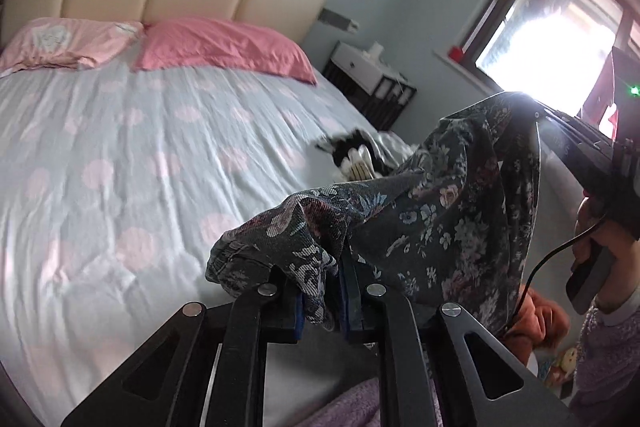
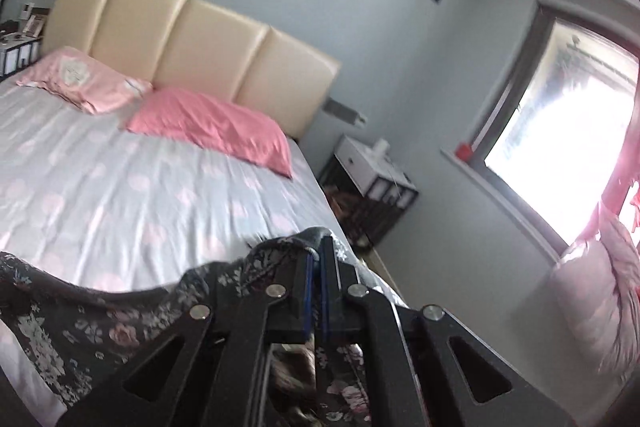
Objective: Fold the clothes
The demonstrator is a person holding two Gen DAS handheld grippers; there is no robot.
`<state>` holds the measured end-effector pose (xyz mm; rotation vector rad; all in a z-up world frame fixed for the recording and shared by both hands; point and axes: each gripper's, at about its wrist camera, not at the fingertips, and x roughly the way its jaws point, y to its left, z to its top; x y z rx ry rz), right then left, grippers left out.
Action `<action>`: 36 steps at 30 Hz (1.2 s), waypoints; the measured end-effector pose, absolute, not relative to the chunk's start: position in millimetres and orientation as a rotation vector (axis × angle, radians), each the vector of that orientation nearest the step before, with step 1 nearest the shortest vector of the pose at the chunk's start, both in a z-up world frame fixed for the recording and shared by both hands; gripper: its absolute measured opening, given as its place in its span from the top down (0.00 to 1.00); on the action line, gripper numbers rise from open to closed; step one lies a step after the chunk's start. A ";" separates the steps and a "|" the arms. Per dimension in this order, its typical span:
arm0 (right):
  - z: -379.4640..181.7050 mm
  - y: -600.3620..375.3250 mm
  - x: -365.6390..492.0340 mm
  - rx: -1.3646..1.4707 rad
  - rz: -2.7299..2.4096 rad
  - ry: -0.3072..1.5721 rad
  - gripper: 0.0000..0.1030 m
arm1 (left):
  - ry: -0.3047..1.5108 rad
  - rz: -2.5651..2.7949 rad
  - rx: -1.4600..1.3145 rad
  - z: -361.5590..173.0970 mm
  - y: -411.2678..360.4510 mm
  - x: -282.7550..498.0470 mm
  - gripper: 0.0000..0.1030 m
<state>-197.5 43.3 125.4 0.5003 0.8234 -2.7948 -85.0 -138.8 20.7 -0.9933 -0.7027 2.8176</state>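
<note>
Now floral garment (image 1: 452, 211) hangs between both clamped tongs (image 1: 324, 291).

Bed (image 1: 120, 147), pink pillows (image 1: 224, 47), nightstand (image 1: 372, 75), window (image 1: 552, 39).

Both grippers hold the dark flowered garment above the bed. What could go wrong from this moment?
1. The left gripper pinches a bunched fold of the flowered garment, not a flat edge, so the fold may come out crooked.
2. The right gripper holds only a thin edge of cloth; a pull might slip it free.
3. A black and white item lies on the bed near the hanging cloth and may get caught when it is laid down.
</note>
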 end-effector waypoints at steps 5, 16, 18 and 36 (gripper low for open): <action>156.2 -37.7 -162.6 0.359 -2.654 0.806 0.98 | -0.782 2.954 -0.866 52.9 -196.9 -33.8 0.87; 153.0 -239.4 -82.6 0.321 -2.287 0.663 0.98 | -0.967 3.241 -0.834 56.6 -321.0 72.0 0.90; 152.0 -271.8 -61.8 0.298 -2.225 0.659 0.98 | -1.037 3.268 -0.849 48.9 -343.7 87.9 0.90; -40.2 -336.4 -34.0 0.631 -1.942 0.974 0.97 | -1.487 2.994 -1.511 -108.4 -411.4 132.7 0.59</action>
